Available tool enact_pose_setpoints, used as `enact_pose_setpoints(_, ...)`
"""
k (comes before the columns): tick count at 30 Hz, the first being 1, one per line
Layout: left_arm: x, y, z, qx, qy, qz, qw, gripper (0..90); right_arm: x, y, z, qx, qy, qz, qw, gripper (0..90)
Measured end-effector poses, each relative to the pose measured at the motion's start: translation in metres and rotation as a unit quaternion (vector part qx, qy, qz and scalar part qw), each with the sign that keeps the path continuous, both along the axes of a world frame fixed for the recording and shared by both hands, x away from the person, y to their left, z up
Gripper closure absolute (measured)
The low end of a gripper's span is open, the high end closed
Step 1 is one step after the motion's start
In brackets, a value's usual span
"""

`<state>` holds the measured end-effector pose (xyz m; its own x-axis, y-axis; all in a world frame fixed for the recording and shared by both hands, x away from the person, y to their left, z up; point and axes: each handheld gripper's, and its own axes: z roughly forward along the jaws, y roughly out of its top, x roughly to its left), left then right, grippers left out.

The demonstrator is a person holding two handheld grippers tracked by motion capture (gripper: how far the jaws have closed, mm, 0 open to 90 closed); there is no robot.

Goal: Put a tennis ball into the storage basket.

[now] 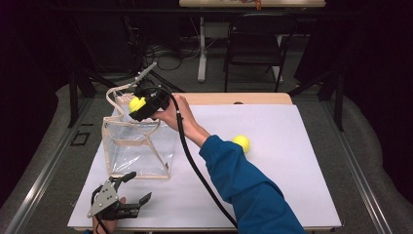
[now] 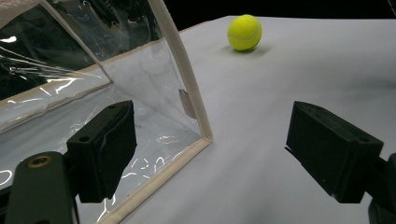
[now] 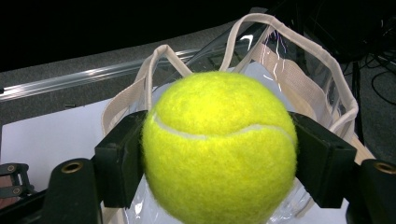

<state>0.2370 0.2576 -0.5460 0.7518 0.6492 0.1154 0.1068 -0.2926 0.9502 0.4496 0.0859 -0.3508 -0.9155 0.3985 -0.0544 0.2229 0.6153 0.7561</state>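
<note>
Clear plastic bag point(image 1: 139, 146) upright; right tongs point(image 1: 138, 104) clamp tennis ball point(image 1: 137, 103) above it; left tongs point(image 1: 130, 189) gape, holding nothing.

A lab or recording room is suggested. A desk point(image 1: 272, 195) covered by a white sheet is set on grey carpet, and dark curtains point(image 1: 370, 44) are hung around it. Cables point(image 1: 165, 61) are left loose on the floor behind, beside a black folding chair point(image 1: 255, 44) and the leg of a second table point(image 1: 201, 48). A metal rail point(image 1: 363, 183) is run along the floor.
</note>
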Motion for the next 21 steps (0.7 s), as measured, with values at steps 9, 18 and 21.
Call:
enact_pose_setpoints(9, 0.000, 0.000, 0.000, 0.000, 0.000, 0.000, 1.0000, 15.9, 0.004, 0.002, -0.005, -0.006, 0.009, -0.009, 0.9999, 21.4)
enact_pose_setpoints(18, 0.000, 0.000, 0.000, 0.000, 0.001, 0.000, 1.0000, 15.9, 0.000, -0.008, 0.004, 0.006, 0.002, -0.018, 0.9998, 8.0)
enact_pose_setpoints(21, 0.000, 0.000, 0.000, 0.000, 0.000, 0.000, 1.0000, 15.9, -0.001, -0.017, 0.005, 0.024, 0.007, -0.015, 0.9996, 6.9)
